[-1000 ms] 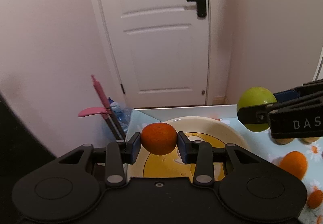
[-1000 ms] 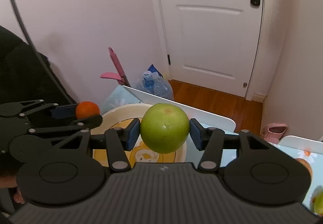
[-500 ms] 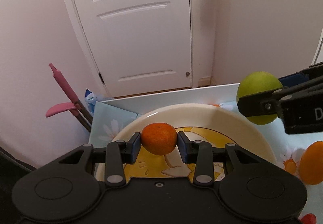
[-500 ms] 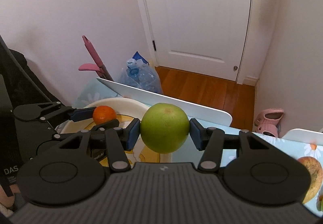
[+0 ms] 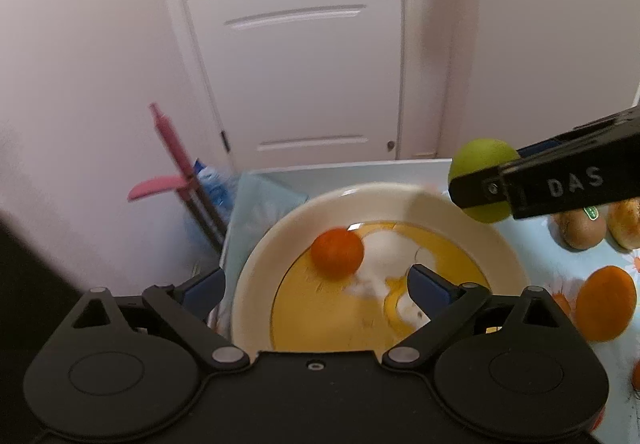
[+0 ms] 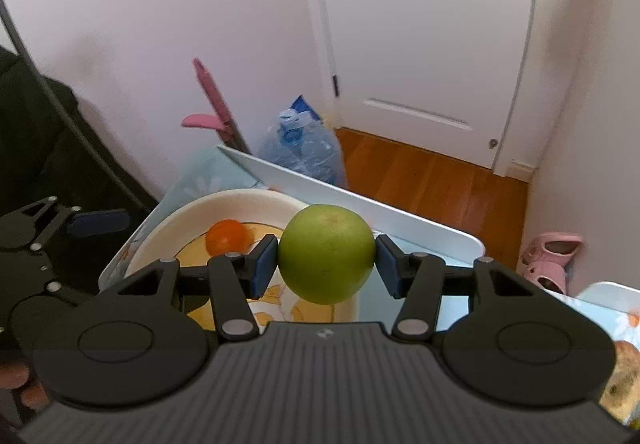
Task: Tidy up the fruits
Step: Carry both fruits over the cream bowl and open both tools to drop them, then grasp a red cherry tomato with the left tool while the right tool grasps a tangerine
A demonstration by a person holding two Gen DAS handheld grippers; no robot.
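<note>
Here, my left tongs had just been opening, spread wide with nothing between them, the small orange lying free in the cream bowl beyond. My right tongs were clenched on the green fruit above the bowl's rim; more fruit sat on the worktop.

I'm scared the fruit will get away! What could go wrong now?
The small orange tangerine lies loose in the cream plate, since the left gripper has just opened its jaws wide; it might roll toward the rim.

The big round green fruit is pinched in the right gripper only at its two sides, near the table's far edge; if it slips it may fall to the floor, or land on the tangerine.
</note>
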